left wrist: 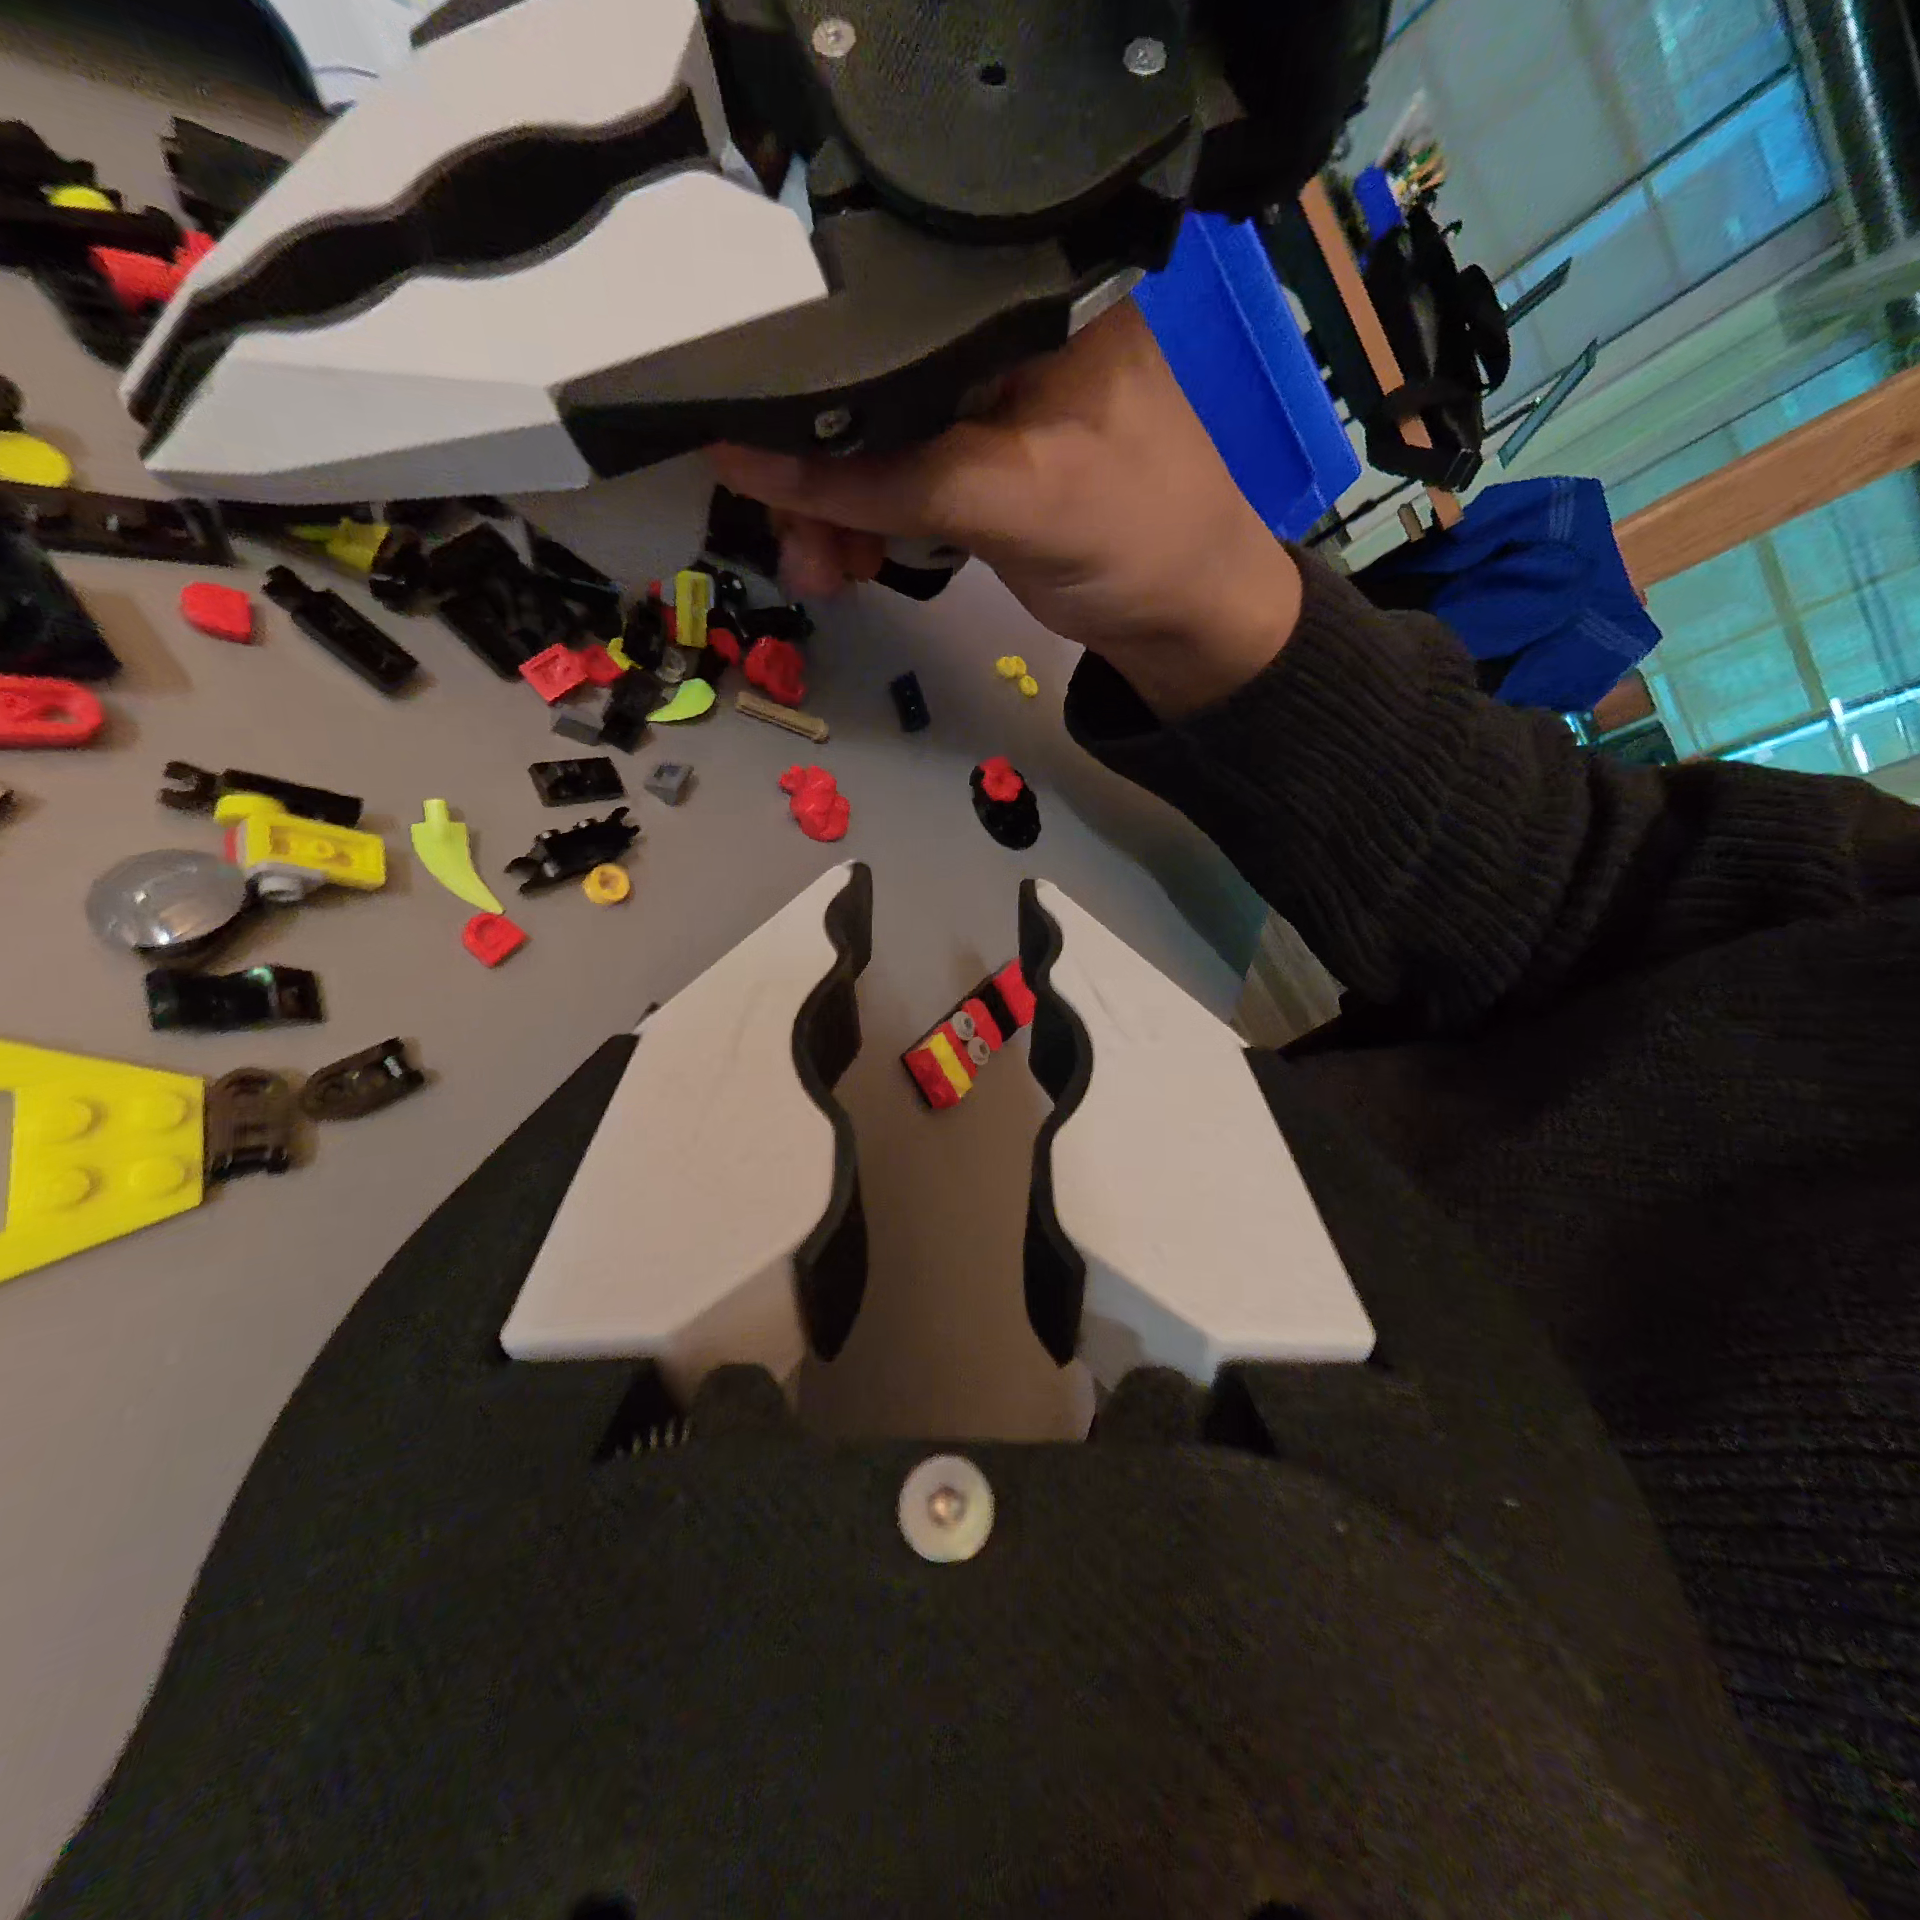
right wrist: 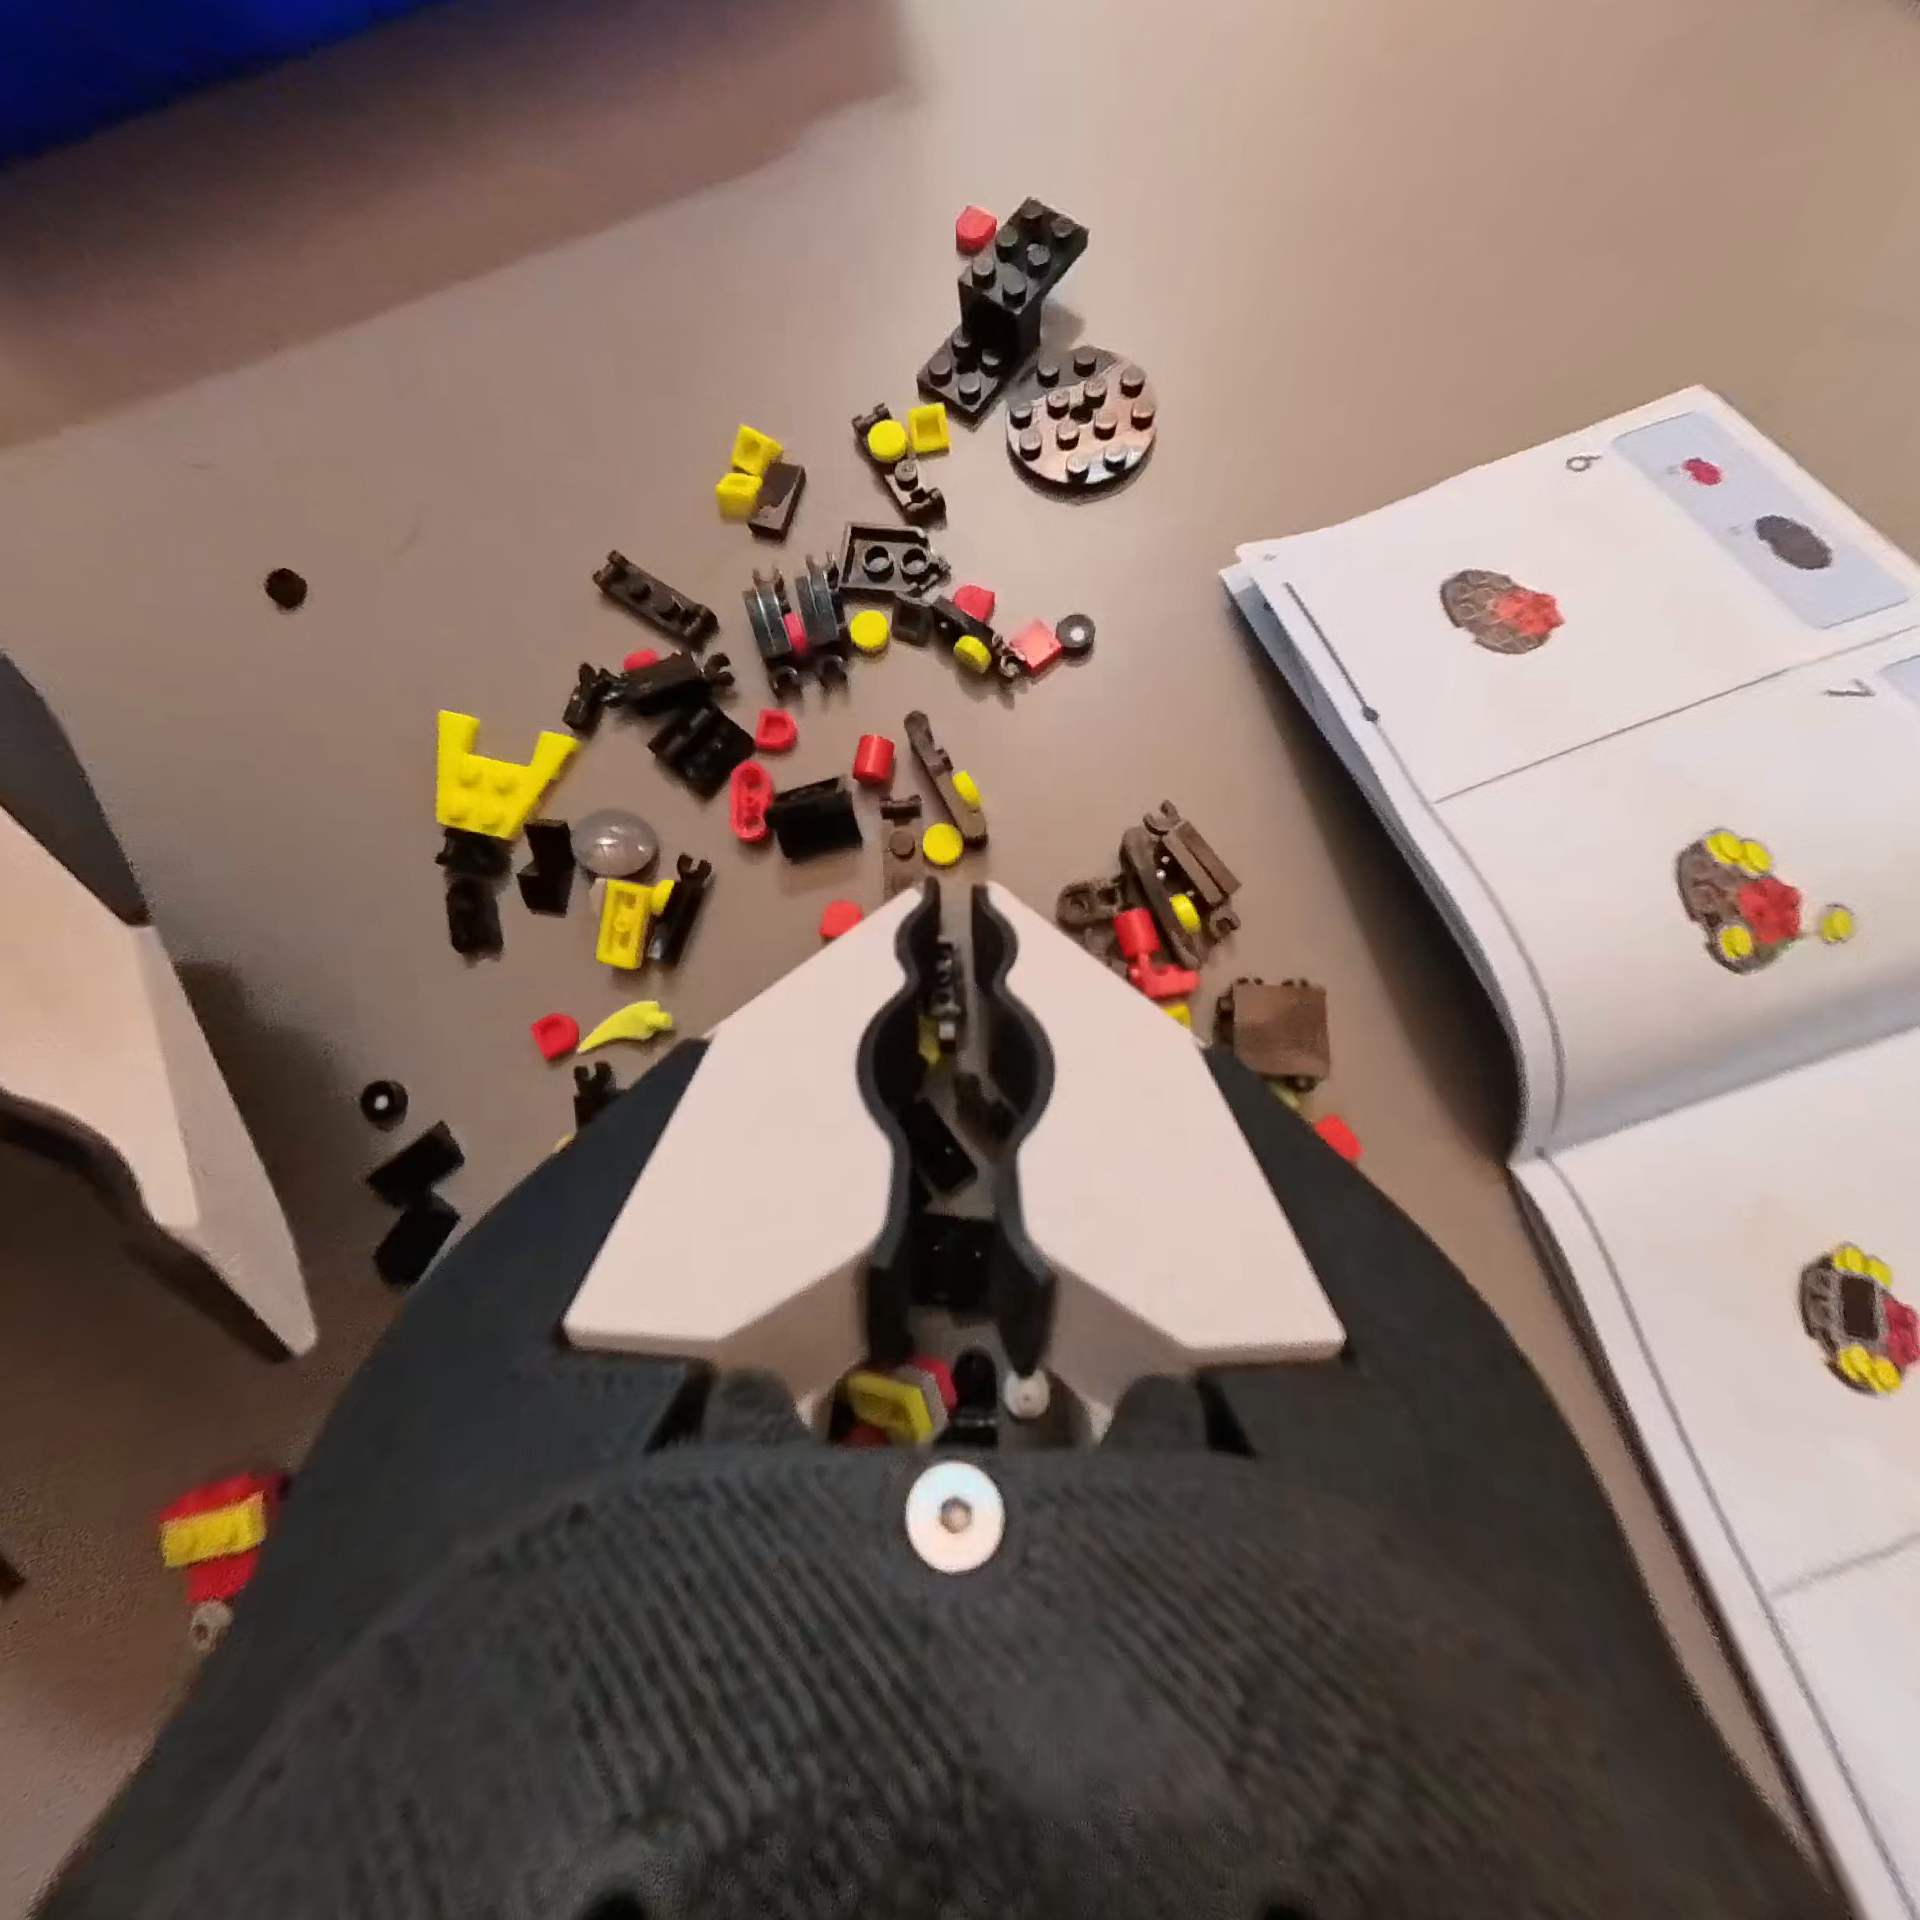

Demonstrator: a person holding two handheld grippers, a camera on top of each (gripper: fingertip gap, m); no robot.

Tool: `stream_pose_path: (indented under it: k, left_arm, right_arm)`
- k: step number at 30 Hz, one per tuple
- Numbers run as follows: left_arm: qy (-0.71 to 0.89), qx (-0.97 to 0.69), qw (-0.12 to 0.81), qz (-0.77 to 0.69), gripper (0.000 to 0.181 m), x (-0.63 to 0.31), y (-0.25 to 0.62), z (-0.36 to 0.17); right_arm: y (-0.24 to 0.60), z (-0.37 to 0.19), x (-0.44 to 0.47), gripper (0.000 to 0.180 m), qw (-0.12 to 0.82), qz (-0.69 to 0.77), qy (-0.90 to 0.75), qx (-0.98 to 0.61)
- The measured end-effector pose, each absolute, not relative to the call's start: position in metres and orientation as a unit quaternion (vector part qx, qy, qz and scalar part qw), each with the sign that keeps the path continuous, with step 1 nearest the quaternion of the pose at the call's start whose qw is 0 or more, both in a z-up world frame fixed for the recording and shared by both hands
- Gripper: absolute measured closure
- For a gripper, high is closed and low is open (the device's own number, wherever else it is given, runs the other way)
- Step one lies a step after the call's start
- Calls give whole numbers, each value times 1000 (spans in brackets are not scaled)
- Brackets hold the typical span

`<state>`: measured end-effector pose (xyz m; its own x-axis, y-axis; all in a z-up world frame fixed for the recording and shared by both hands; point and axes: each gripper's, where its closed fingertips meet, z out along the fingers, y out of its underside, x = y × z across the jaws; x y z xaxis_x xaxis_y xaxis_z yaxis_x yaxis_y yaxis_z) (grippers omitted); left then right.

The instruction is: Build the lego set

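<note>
My left gripper (left wrist: 940, 883) is open and empty, low over the grey table (left wrist: 935, 1247). A small red, yellow and black brick assembly (left wrist: 966, 1039) lies on the table between its fingers, close to the right pad; it also shows in the right wrist view (right wrist: 213, 1532). My right gripper (right wrist: 956, 896) is shut to a narrow slit above a scatter of loose black, red and yellow pieces (right wrist: 810, 727). Dark pieces show through the slit; I cannot tell if any is gripped. A hand holds the right gripper (left wrist: 145, 410) above the pile.
An open instruction booklet (right wrist: 1662, 831) lies at the right. A round dark plate (right wrist: 1081, 421) and black stepped build (right wrist: 1003, 312) sit at the far side. A yellow wedge plate (left wrist: 94, 1153), silver dish (left wrist: 166, 899) and black oval with red top (left wrist: 1003, 800) lie nearby. A blue bin (left wrist: 1247, 343) stands beyond. Spacing between my two grippers at the tips: around 15 cm.
</note>
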<state>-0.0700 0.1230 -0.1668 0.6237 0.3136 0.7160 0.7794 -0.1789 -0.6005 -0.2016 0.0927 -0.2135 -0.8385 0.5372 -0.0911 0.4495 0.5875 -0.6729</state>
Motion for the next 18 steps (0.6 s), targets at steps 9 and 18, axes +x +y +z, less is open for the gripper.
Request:
stream_pose_path:
  k: [9,18]
  left_arm:
    - [-400,-714,530,-220,155,-73,107,-166]
    - [-410,-700,533,-239,154,-75,106,-165]
  right_arm:
    - [84,-217,-208,173,60,354,-898,-256]
    - [82,-217,-209,178,74,351,-902,-241]
